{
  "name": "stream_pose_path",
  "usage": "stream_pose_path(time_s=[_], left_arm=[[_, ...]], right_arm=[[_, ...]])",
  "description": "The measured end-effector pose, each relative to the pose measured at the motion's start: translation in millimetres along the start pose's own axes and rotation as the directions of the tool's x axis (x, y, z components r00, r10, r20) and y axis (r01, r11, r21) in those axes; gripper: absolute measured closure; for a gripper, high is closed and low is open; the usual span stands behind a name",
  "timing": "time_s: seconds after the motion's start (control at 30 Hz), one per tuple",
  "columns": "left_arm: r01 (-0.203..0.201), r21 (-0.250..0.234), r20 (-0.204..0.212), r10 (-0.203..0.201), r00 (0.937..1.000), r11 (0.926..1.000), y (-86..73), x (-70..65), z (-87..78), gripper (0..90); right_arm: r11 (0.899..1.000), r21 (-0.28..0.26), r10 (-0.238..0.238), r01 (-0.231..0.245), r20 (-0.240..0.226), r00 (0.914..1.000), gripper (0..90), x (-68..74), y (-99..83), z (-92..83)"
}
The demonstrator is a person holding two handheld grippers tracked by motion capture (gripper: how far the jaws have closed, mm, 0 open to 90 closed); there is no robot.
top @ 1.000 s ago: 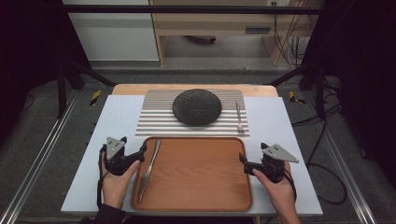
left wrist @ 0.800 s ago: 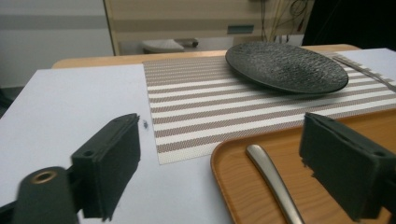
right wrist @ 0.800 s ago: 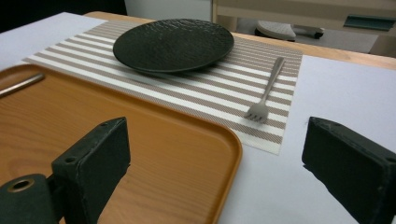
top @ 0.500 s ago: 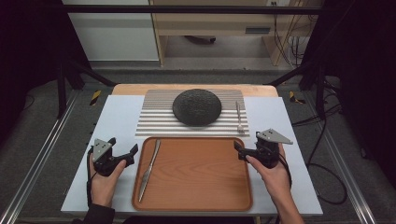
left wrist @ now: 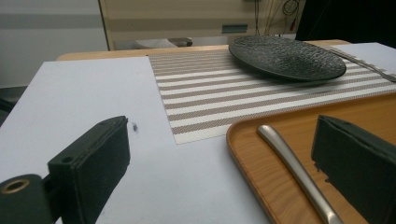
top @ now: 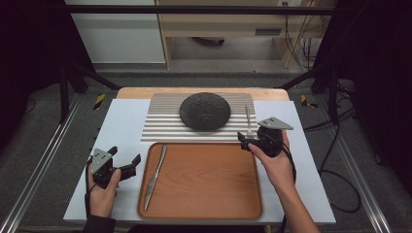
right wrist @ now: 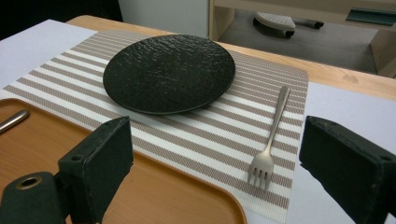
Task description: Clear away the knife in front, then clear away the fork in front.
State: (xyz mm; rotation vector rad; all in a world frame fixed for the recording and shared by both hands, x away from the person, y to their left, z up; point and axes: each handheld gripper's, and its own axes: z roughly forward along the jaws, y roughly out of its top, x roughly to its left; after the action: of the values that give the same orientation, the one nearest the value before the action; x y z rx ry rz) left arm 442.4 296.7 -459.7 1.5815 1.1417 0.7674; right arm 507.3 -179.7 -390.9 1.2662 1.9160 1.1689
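Note:
A silver knife [top: 156, 170] lies along the left side of the brown tray [top: 209, 187]; its handle [left wrist: 294, 168] also appears in the left gripper view. My left gripper [top: 125, 156] rests on the white table left of the tray. It is open, its jaws have just been opening, and nothing sits between the pads. A fork [top: 248, 121] lies on the striped placemat [top: 160, 127], right of the black plate [top: 205, 110]. My right gripper [top: 243, 141] hovers open at the tray's far right corner, just short of the fork [right wrist: 271, 140].
The placemat [right wrist: 196, 140] with the plate [right wrist: 168, 72] sits behind the tray [right wrist: 140, 196], on a white sheet over a wooden table [top: 145, 92]. Metal rails run along both sides of the table. Cables trail on the floor at the right.
My left gripper has drawn back leftwards from the tray's edge and its jaws stand wider. My right gripper has risen and moved from the tray's right side towards the fork.

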Motion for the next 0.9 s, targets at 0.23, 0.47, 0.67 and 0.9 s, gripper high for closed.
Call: stream_pose_path(time_s=[0.23,0.47,0.67,0.9], left_arm=[[-0.004,-0.007,0.001,0.004,1.0,1.0,0.8,-0.3,-1.5,4.4],[-0.013,-0.017,0.002,0.013,0.9999,0.9998,1.9,-0.8,-3.4,4.4],[-0.018,-0.014,0.001,0.018,0.9998,0.9998,1.6,-0.5,-2.4,4.4],[-0.016,-0.019,0.006,0.017,0.9998,0.9997,1.9,-1.2,-2.0,4.3]], right_arm=[[1.0,0.008,0.0,0.0,0.004,1.0,11.3,-1.5,15.4,12.0],[0.997,0.027,0.066,-0.066,0.028,0.9975,10.1,-16.3,25.3,28.0],[0.992,0.065,0.1,-0.104,0.065,0.9928,11.4,-30.7,27.6,52.5],[0.984,0.087,0.149,-0.156,0.078,0.9857,15.4,-40.8,15.6,81.5]])
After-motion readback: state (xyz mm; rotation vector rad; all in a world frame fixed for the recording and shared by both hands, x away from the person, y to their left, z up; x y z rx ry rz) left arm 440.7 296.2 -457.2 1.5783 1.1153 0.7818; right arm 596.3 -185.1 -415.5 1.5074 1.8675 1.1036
